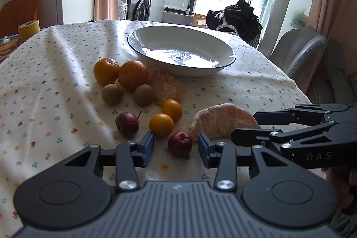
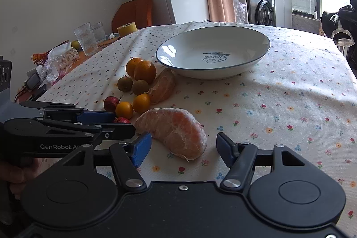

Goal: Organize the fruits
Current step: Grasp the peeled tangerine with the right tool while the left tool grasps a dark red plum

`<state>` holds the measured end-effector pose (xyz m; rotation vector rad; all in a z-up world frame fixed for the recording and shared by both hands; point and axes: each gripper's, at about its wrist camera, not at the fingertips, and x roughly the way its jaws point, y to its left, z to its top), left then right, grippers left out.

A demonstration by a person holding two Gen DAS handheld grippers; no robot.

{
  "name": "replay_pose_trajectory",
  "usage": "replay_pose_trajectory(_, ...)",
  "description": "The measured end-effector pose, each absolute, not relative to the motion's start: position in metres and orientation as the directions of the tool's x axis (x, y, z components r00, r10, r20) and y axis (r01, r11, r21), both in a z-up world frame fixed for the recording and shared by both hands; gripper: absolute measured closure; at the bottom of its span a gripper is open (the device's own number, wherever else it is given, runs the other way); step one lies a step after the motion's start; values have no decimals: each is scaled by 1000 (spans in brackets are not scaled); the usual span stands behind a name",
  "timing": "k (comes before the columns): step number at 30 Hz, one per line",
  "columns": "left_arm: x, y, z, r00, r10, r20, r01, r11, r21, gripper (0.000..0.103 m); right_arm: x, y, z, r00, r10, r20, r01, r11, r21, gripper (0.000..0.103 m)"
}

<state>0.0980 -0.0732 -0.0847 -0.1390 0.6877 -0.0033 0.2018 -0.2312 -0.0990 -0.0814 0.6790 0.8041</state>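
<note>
The left gripper [image 1: 175,147] hangs low over the flowered cloth of the bench [image 1: 55,81], its blue fingers [image 1: 146,148] spread apart with a small red fruit [image 1: 180,143] lying between them, untouched. The right gripper [image 2: 184,146] is likewise spread wide, its fingers [image 2: 141,148] flanking a large peeled citrus segment [image 2: 176,132] that rests on the cloth; the left pad sits just beside the segment, the right pad apart from it. The two tools crowd each other: the left one's arm reaches across in front of the right one's left finger.

Farther off lies the rest of the fruit in a loose cluster: two small yellow-orange fruits [image 1: 166,117], another red fruit [image 1: 127,124] with a stem, two brownish-green round fruits [image 1: 112,94], a second peeled segment [image 1: 166,87], and two oranges [image 1: 121,74] touching each other. Beyond them stands a white bowl [image 1: 223,48] with a dark rim, holding no fruit. At the far left are drinking glasses [image 2: 86,38], a yellow tape roll [image 2: 127,29] and wrappers.
</note>
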Motion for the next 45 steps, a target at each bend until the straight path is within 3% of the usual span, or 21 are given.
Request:
replay_pose_trajectory(3, 97, -67, -84, 772, -60, -633, -50, 987, -154, 82, 202, -229, -99, 488, 643, -590, -699, 693, 178, 39)
replay_pose_trajectory(9, 88, -66, -84, 774, -71, -629, -47, 985, -169, 82, 198, -221, -98, 495, 627, -602, -709, 692, 138, 44)
replay_pose_trajectory(13, 84, -63, -83, 780, -70, -622, -51, 983, -174, 82, 193, -222, -97, 479, 630, -611, -719, 681, 139, 58)
replay_pose_trajectory(16, 81, -60, -80, 787, -66, -614, -56, 983, -177, 82, 185, -225, -95, 436, 653, -619, -741, 651, 166, 61)
replay_pose_trajectory(28, 76, -47, -76, 798, -41, -601, -69, 985, -159, 82, 193, -203, -94, 447, 633, -632, -742, 657, 132, 59)
replay_pose_trajectory(31, 75, -45, -75, 803, -41, -594, -64, 986, -154, 82, 191, -194, -96, 454, 628, -632, -761, 643, 93, 52)
replay_pose_trajectory(35, 73, -41, -77, 804, -41, -593, -62, 987, -151, 82, 187, -187, -101, 484, 625, -613, -771, 635, 39, 51)
replay_pose_trajectory(38, 70, -38, -77, 807, -41, -590, -64, 986, -156, 82, 181, -182, -101, 518, 599, -611, -769, 639, -25, 62)
replay_pose_trajectory(45, 64, -34, -73, 822, -47, -568, -63, 983, -173, 82, 177, -181, -97, 524, 594, -611, -760, 649, -21, 66)
